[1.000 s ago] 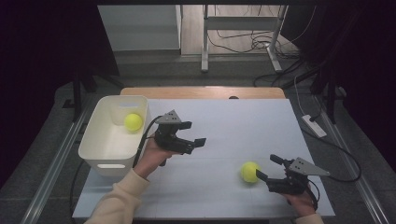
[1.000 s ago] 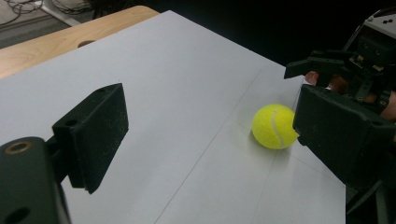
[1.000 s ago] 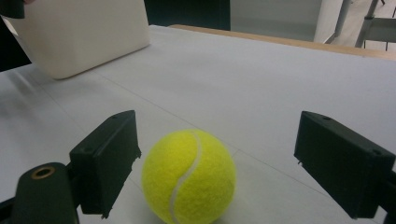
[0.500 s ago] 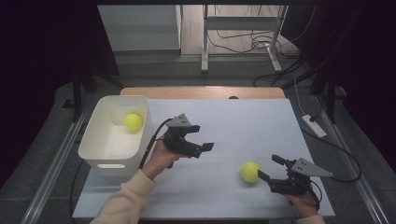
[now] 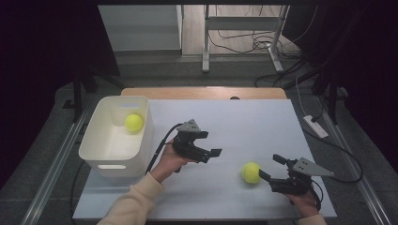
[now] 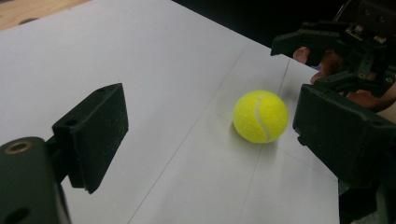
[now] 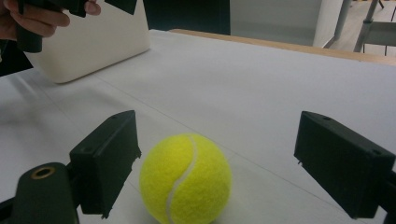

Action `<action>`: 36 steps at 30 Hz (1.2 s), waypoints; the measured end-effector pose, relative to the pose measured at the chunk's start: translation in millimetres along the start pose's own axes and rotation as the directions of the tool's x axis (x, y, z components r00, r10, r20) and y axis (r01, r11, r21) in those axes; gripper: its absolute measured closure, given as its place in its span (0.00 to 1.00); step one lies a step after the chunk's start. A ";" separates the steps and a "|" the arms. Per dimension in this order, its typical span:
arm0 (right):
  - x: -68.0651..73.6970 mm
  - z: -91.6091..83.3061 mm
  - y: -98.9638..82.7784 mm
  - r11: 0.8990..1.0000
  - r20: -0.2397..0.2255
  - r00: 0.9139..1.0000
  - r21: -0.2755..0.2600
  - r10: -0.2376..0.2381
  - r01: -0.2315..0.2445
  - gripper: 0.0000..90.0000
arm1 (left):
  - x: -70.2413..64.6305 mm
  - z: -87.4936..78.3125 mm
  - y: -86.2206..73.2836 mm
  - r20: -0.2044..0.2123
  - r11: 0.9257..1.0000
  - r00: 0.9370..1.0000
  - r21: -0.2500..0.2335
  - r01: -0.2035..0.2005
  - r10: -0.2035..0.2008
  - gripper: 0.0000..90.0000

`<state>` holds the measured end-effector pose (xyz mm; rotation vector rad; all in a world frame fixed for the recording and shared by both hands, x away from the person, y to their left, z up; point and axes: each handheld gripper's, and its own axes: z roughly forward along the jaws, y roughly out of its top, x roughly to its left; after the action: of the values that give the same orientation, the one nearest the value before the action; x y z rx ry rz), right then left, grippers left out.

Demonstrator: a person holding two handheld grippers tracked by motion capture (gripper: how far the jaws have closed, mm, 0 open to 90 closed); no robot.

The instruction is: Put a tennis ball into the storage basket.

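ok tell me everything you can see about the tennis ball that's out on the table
The tennis ball is bright yellow-green with a fuzzy felt look and a curved white seam. It rests on the white table cover, toward the person's right, throwing a small shadow. Nothing touches it: the right gripper sits just beside it, jaws open toward it, and in the right gripper view the ball lies between those jaws without contact.

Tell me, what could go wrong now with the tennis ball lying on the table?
The tennis ball lies loose just before the open right gripper; a nudge from one jaw could roll it away. The left gripper, also open, points at the same ball, so the two could collide there.
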<state>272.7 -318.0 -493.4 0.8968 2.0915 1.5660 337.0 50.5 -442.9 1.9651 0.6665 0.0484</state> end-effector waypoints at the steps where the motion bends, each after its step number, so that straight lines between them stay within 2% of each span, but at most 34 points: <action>1: 0.2 -0.2 0.2 1.000 -0.001 1.000 -0.001 -0.001 0.001 0.15 | -0.5 1.1 -0.3 0.001 1.000 1.000 0.002 0.001 -0.001 0.13; 15: 0.6 -1.7 2.1 1.000 0.002 1.000 -0.010 0.002 -0.002 0.15 | -7.3 19.6 -3.0 0.040 1.000 0.999 0.017 -0.015 0.014 0.13; 19: 0.4 -1.5 2.7 1.000 0.003 1.000 -0.013 -0.001 0.001 0.15 | -9.6 23.9 -3.0 0.036 0.999 0.999 0.026 -0.030 0.030 0.13; 36: 1.9 0.1 6.7 1.000 -0.009 1.000 -0.024 -0.005 0.004 0.15 | -18.4 47.9 -3.2 0.067 0.997 0.996 0.053 -0.054 0.050 0.11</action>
<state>273.1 -315.4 -486.9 0.8777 2.0746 1.5923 335.1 3.7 -464.2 2.0276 0.5789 -0.0025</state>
